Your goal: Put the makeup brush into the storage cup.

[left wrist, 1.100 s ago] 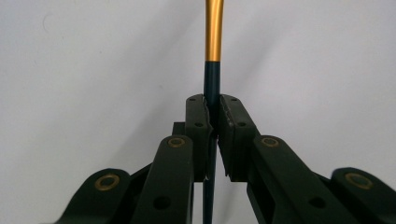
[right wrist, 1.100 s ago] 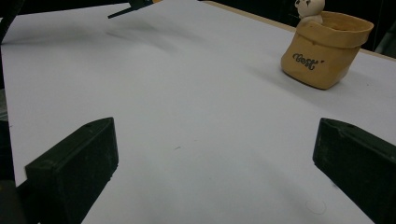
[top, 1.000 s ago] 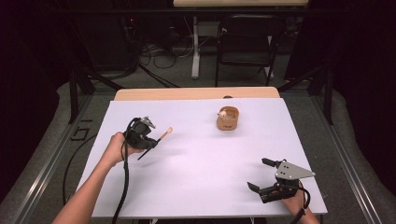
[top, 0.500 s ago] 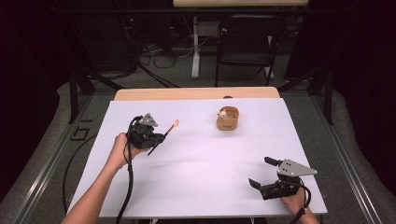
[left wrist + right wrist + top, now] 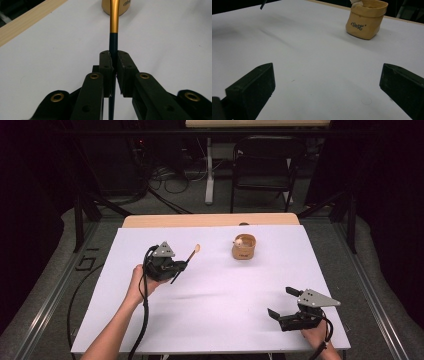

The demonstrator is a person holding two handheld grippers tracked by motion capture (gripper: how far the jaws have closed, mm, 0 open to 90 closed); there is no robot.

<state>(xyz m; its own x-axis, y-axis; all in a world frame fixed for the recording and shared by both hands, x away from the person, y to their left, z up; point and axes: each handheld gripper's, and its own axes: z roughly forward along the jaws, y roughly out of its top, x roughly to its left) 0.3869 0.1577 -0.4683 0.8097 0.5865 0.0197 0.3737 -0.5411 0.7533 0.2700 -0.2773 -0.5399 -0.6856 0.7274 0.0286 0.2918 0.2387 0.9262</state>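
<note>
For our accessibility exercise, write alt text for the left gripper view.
The left gripper has its two black jaws shut on a spoon, dark at the handle and gold farther up. The spoon points toward a tan pot on the white table.

On the worktop (image 5: 215,295), the cup (image 5: 244,247) stands at the back, right of the spoon (image 5: 192,254). The left tool (image 5: 176,268) is mid-left, the right tool (image 5: 282,305) front-right.
</note>
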